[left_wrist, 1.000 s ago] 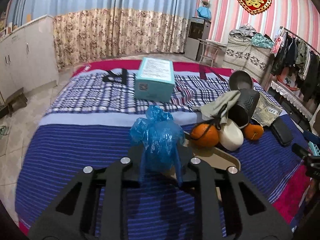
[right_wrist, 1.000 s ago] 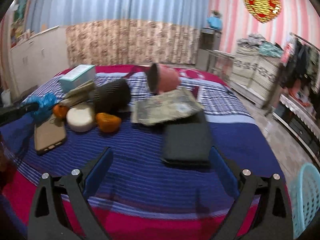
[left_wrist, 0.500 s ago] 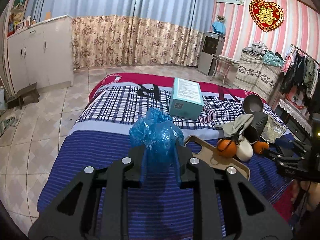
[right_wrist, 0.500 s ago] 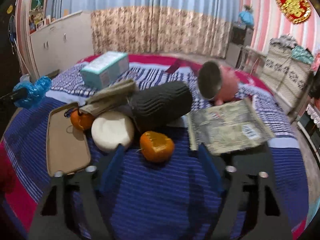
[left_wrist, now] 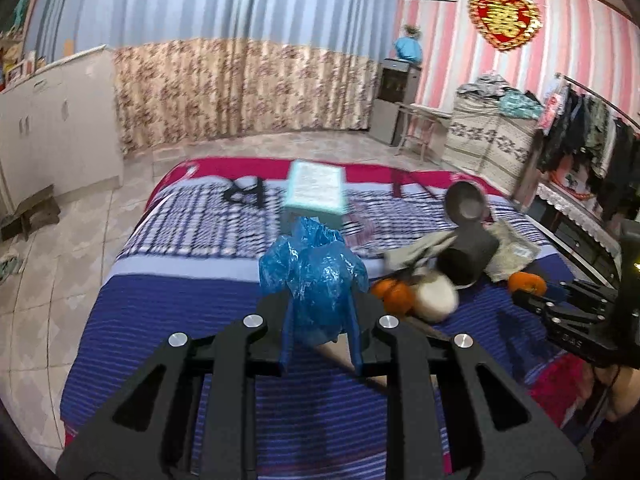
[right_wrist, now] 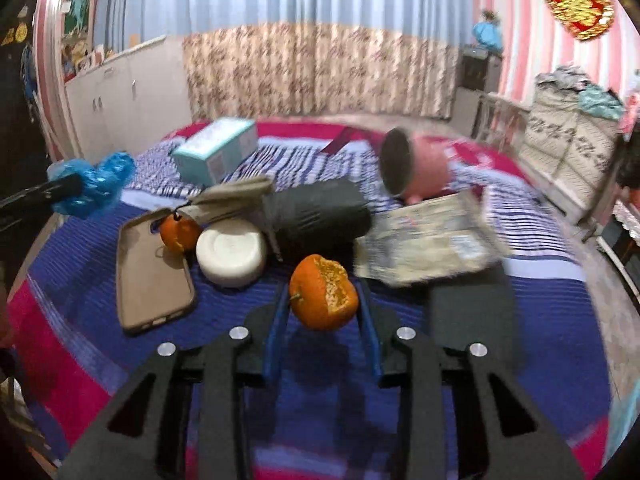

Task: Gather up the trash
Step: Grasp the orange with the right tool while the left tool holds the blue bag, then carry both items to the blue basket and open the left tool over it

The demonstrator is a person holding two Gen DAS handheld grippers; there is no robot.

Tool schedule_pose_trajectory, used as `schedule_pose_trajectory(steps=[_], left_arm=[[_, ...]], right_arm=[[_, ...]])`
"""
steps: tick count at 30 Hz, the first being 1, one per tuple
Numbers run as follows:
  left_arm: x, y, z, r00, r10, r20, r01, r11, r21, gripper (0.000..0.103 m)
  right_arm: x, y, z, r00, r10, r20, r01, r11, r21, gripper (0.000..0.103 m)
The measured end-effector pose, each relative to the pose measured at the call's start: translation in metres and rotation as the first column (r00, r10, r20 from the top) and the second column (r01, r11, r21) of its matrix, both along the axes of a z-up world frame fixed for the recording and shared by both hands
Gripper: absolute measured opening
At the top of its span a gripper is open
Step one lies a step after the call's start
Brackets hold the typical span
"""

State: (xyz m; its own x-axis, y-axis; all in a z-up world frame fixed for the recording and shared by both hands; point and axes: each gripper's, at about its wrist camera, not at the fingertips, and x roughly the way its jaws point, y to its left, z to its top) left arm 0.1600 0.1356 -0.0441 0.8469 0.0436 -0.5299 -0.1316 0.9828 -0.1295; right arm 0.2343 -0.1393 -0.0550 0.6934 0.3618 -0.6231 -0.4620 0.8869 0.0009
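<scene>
My left gripper (left_wrist: 318,316) is shut on a crumpled blue plastic bag (left_wrist: 312,276) and holds it above the bed's near edge; the bag also shows at the left of the right wrist view (right_wrist: 92,184). My right gripper (right_wrist: 323,304) has its blue fingers around an orange peel (right_wrist: 323,298) on the blue striped bedspread; the fingers look close to it, and I cannot tell if they press it. A second orange piece (right_wrist: 180,232) lies beside a white round dish (right_wrist: 231,254). The right gripper shows at the right of the left wrist view (left_wrist: 560,308).
On the bed (right_wrist: 520,360) lie a tan phone case (right_wrist: 150,272), a dark ribbed cylinder (right_wrist: 320,216), a pink pot (right_wrist: 416,168), a teal box (right_wrist: 218,154), a printed paper packet (right_wrist: 432,240) and a black wallet (right_wrist: 472,316). Tiled floor lies left of the bed.
My right gripper has moved forward and its fingers have narrowed around the orange peel. My left gripper has kept the blue bag while the view shifted over the bed.
</scene>
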Motion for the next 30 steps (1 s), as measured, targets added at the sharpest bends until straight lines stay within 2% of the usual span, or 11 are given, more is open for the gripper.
schedule_pose_trajectory(steps=[5, 9, 15, 19, 30], left_arm=[[0.004, -0.039, 0.016, 0.996, -0.085, 0.042, 0.085, 0.996, -0.003, 0.02], [0.011, -0.08, 0.028, 0.983, -0.172, 0.063, 0.171, 0.985, 0.011, 0.02], [0.018, -0.142, 0.043, 0.951, -0.294, 0.094, 0.294, 0.956, 0.01, 0.02], [0.021, -0.185, 0.05, 0.921, -0.374, 0.11, 0.375, 0.927, 0.011, 0.02], [0.04, -0.278, 0.049, 0.857, -0.505, 0.105, 0.506, 0.862, 0.011, 0.02]], right_arm=[[-0.033, -0.062, 0.032, 0.992, -0.107, 0.067, 0.105, 0.994, 0.028, 0.034], [-0.056, -0.113, 0.051, 0.971, -0.213, 0.112, 0.209, 0.977, 0.042, 0.034], [-0.09, -0.192, 0.067, 0.914, -0.379, 0.147, 0.369, 0.925, 0.093, 0.034], [-0.105, -0.237, 0.072, 0.865, -0.477, 0.153, 0.461, 0.878, 0.131, 0.034], [-0.14, -0.334, 0.067, 0.727, -0.667, 0.163, 0.641, 0.744, 0.188, 0.034]])
